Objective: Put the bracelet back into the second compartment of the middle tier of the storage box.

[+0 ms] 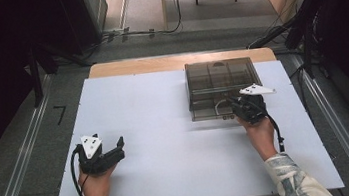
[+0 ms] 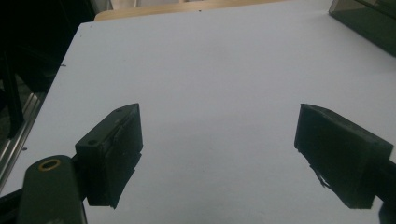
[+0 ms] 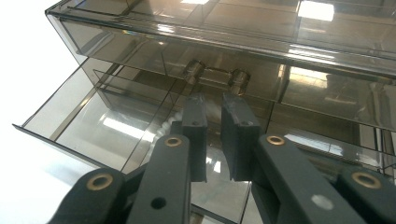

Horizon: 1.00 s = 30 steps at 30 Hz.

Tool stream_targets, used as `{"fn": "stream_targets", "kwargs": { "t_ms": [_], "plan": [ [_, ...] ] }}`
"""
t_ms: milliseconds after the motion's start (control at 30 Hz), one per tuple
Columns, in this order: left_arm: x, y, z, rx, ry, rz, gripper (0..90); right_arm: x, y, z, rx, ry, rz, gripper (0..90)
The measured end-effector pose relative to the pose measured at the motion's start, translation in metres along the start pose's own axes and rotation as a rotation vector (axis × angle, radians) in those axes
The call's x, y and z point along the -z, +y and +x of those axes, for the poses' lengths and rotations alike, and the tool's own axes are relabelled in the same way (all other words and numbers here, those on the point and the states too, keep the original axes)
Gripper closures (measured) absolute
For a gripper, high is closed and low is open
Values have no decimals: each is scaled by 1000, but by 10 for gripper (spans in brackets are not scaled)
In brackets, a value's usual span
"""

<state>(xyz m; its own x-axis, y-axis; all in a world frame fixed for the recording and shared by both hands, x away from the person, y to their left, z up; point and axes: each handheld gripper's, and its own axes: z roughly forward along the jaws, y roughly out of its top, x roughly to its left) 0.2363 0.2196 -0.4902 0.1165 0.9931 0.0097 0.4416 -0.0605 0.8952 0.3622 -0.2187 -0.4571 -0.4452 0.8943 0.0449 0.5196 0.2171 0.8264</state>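
The smoky clear drawer box (image 1: 221, 87) sat toward the far right of the white surface (image 1: 158, 145), its bottom drawer (image 3: 93, 126) pulled out. The right gripper (image 3: 214, 100) was just below the upper drawer's handle (image 3: 216, 74), jaws only a small gap apart with nothing between them. The left gripper (image 2: 219, 144) rested near the left edge, released wide over bare surface.
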Motion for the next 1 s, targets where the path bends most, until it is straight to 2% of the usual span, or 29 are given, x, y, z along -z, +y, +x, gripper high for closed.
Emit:
{"fn": "stream_targets", "kwargs": {
  "t_ms": [167,500,767,1000],
  "plan": [
    [0,0,0,0,0,-2,161,2,0,1,0,1,-7,771],
    [1,0,0,0,0,-3,161,6,1,1,10,14,-22,703],
    [1,0,0,0,1,-4,161,9,1,4,38,29,-19,564],
    [1,0,0,0,1,-3,161,13,2,6,53,40,-16,478]
  ]
}}
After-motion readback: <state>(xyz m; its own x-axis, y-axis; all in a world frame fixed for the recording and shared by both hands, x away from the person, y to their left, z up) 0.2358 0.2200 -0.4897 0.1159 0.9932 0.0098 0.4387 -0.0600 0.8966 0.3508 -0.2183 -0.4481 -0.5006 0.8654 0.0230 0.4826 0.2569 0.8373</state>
